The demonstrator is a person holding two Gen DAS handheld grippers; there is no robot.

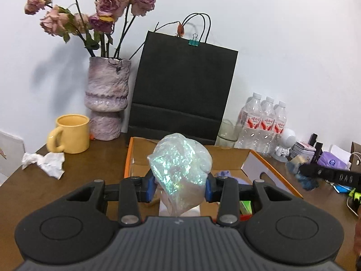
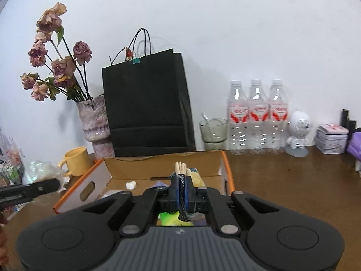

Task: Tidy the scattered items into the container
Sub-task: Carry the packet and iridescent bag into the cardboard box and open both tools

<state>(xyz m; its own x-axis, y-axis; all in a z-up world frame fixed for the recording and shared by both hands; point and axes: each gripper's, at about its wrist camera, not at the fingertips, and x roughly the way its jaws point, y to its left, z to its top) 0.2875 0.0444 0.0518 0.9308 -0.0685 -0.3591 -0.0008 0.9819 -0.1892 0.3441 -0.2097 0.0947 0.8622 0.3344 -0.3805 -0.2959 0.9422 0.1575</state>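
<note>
I've got the left tool (image 1: 179,186) clamped on a crinkly iridescent bag (image 1: 180,167) over the cardboard box (image 1: 274,169); right tool (image 2: 181,197) fully closed on wrapped chopsticks (image 2: 180,169), also above it. Risk: slick film slips out, or sticks tip past the far rim onto the surface (image 2: 282,180) if I release w/o lowering.

Each hand-held gripper is matte black: the left hand-held gripper (image 1: 179,186) and the right hand-held gripper (image 2: 181,195) share a ribbed grey centre plate, two round side lobes, silver pivot screws, angled linkage arms, and blue finger pads (image 1: 150,188).
</note>
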